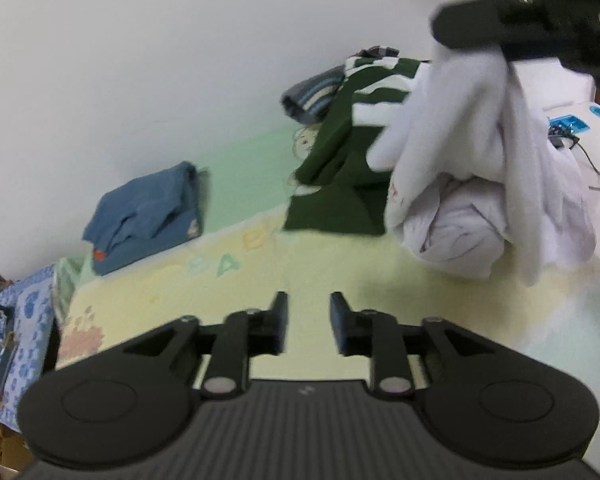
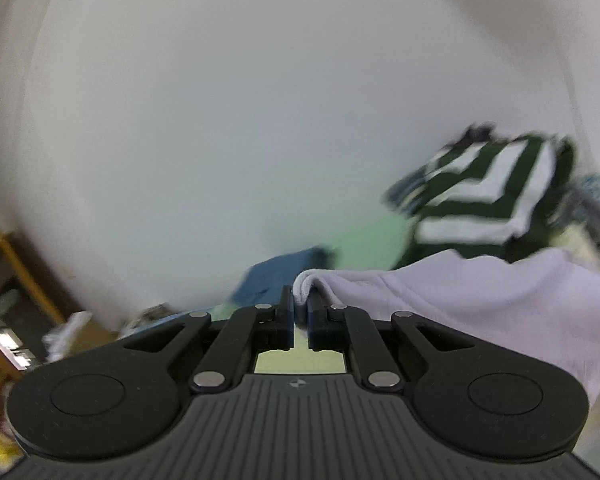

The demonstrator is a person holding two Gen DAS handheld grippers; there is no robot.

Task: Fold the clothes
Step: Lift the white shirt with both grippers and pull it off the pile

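Your right hand-held gripper (image 2: 300,300) pinches the white garment (image 1: 472,184) lifted above the mat (image 1: 260,276); left hand-held gripper (image 1: 309,312) is part-open, empty, w/ green sweater (image 1: 340,168) beyond the garment

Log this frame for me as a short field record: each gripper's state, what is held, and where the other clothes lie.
left gripper: open, holding nothing, above the yellow blanket
right gripper: shut on the white garment
white garment: lifted, hanging bunched from the right gripper
blue garment: folded, lying near the wall
green striped garment: unfolded, spread behind the white one
image quality: right wrist view is motion blurred
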